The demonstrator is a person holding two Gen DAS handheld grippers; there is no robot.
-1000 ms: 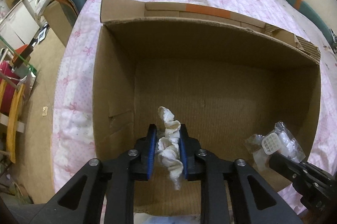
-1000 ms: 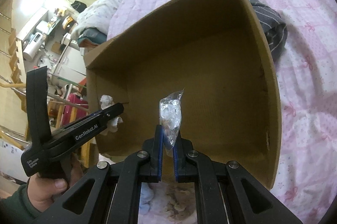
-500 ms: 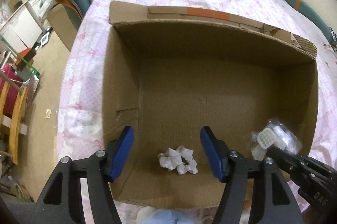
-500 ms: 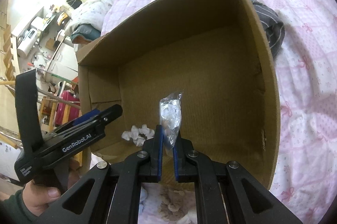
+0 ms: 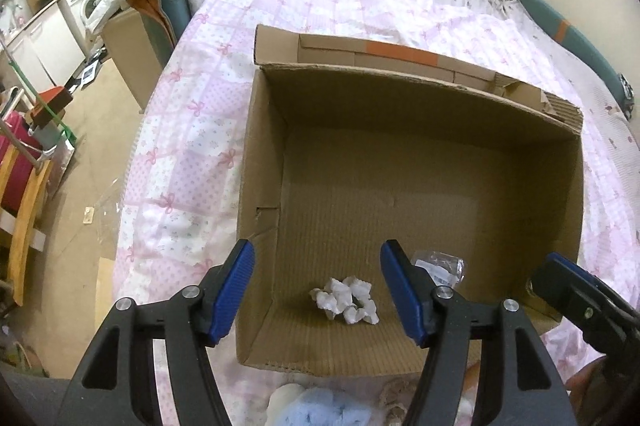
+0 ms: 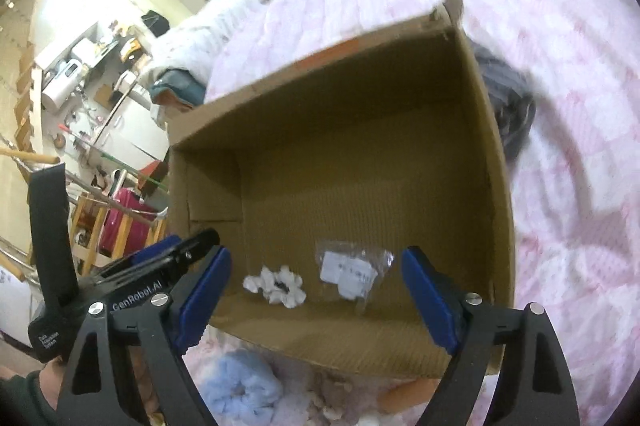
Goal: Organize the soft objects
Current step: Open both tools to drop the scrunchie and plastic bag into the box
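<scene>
The cardboard box (image 5: 420,130) sat open on the pink quilt (image 5: 192,130), serving as the bin for the soft things. On its floor near the front wall lay the white scrunchie (image 5: 347,300) and, just beside it, the clear plastic packet (image 6: 352,272). Above them the left gripper (image 5: 316,290) stood wide and empty, and the right gripper (image 6: 316,300) was opening, nothing pinched between its pads.

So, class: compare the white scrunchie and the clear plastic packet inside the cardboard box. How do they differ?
The white scrunchie is opaque, ruffled fabric; the clear plastic packet is see-through, crinkled, holding a white item. The scrunchie forms a bunched ring; the packet is flatter. Both lie loose on the cardboard box floor, apart.
</scene>
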